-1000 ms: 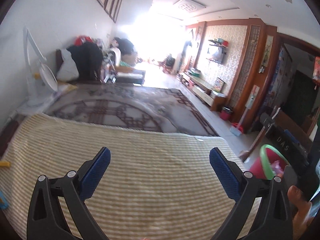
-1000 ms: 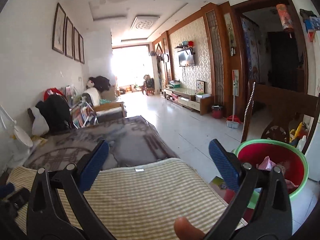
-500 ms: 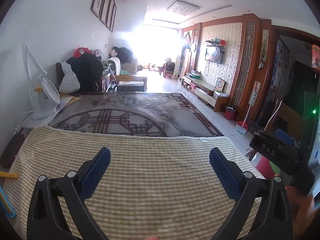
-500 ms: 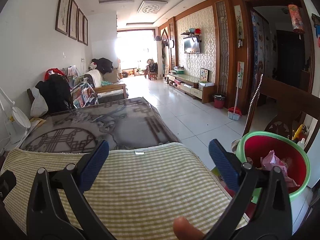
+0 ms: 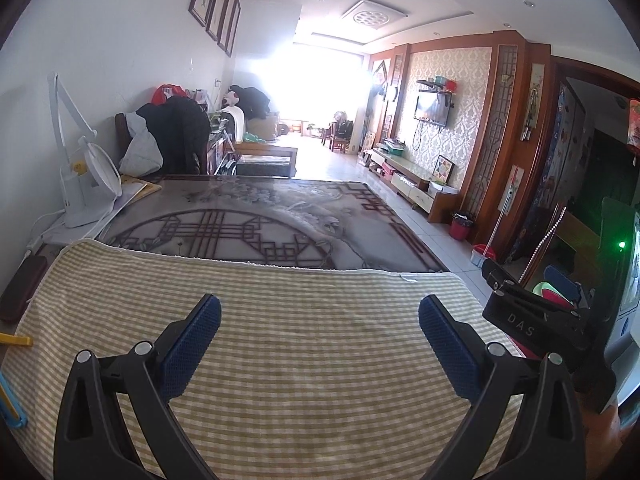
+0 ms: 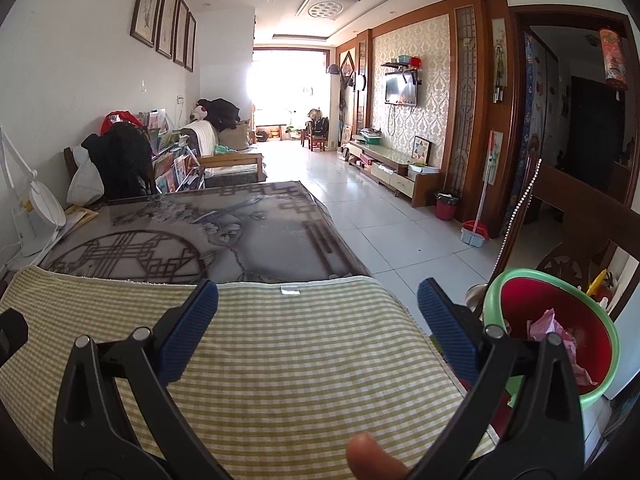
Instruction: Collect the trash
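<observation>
A red bin with a green rim (image 6: 560, 328) stands on the floor beside the table's right edge, with pink crumpled trash (image 6: 554, 328) inside it. In the left wrist view only a sliver of that bin (image 5: 550, 294) shows behind the other gripper's black body. My left gripper (image 5: 319, 342) hovers open over the green checked cloth (image 5: 304, 320), nothing between its blue pads. My right gripper (image 6: 318, 326) is open too, above the cloth's right part (image 6: 280, 344), its right finger just left of the bin. No trash lies on the cloth in either view.
Beyond the cloth lies a dark patterned glass tabletop (image 5: 260, 228). A white desk lamp (image 5: 86, 184) stands at its left edge. A yellow item (image 5: 16, 340) and a blue item (image 5: 10, 408) lie at the cloth's left. A wooden chair (image 6: 580, 224) stands behind the bin.
Both grippers have tilted up and drawn level, staying open and empty. The right gripper's body now covers most of the bin in the left wrist view.
</observation>
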### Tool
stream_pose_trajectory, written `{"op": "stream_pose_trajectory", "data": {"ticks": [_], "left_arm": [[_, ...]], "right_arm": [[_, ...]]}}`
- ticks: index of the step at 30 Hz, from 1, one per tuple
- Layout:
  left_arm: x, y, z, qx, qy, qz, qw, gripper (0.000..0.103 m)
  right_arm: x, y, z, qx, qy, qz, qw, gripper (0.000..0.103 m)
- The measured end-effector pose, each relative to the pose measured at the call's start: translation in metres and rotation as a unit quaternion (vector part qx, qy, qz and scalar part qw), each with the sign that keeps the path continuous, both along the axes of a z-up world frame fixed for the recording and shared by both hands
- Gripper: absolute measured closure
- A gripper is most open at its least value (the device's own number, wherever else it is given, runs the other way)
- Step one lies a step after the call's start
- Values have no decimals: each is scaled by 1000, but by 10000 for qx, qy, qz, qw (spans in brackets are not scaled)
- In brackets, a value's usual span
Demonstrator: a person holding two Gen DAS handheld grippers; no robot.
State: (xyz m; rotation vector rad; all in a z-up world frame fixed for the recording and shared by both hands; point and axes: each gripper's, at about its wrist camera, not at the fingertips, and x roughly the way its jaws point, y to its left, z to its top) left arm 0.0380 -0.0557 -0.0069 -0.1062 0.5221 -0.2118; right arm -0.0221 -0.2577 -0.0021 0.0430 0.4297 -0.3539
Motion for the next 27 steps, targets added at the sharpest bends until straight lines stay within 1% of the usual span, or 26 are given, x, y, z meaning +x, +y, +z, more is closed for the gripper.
{"op": "stream_pose_trajectory", "data": {"ticks": [27], "left_arm": [[2, 0, -5, -6, 96, -18, 10000, 8]], "right_arm": [[5, 9, -8, -126, 245, 131, 9995, 5]]}}
